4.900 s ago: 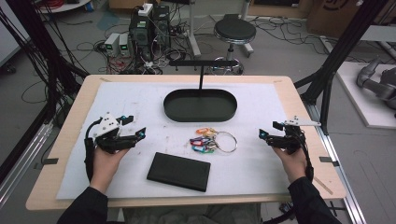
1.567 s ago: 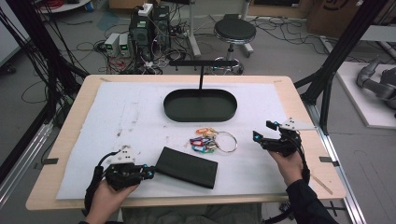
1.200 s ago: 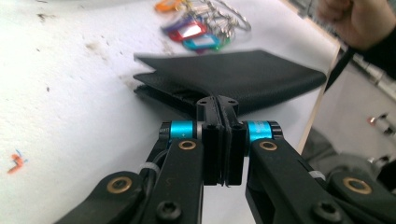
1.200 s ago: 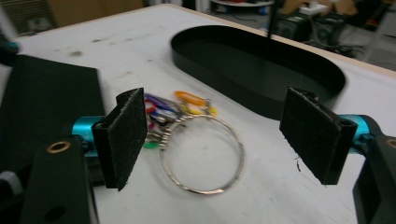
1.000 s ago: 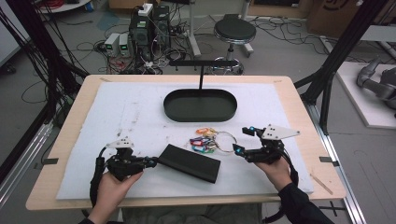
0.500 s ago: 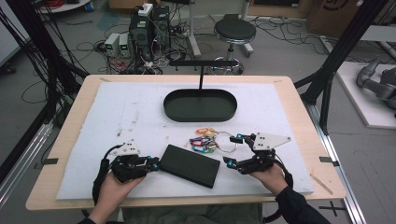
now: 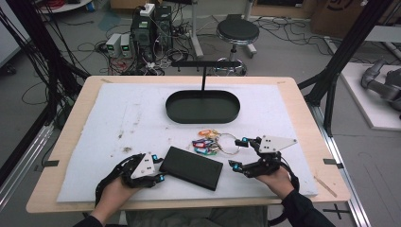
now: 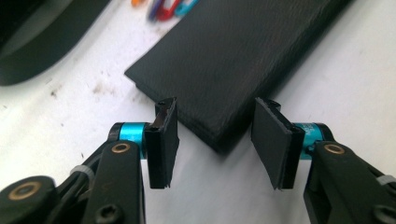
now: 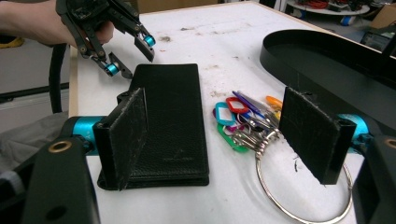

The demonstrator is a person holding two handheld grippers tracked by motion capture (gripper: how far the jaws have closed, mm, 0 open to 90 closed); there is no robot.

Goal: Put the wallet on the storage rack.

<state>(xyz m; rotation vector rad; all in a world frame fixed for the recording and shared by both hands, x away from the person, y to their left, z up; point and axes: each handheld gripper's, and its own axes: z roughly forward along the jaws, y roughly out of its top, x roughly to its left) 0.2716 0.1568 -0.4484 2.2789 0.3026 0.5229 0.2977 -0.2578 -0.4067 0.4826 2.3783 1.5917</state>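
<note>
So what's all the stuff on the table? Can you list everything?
Wallet: one, black, lying flat near the front of the table, between the two grippers.
Keys: one bunch with colourful tags on a big metal ring, right of the wallet.
Tray: one, black, oval, farther back in the middle.
Mat: one, white, covering the wooden table.
Left gripper: black and blue, open at the wallet's corner.
Right gripper: black and blue, open, facing wallet and keys.

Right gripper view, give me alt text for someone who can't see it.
The right tool, open, faces a flat black leather wallet on a white mat, with a steel key ring of coloured tags beside it. Beyond the wallet, the left tool is open at its far end.
</note>
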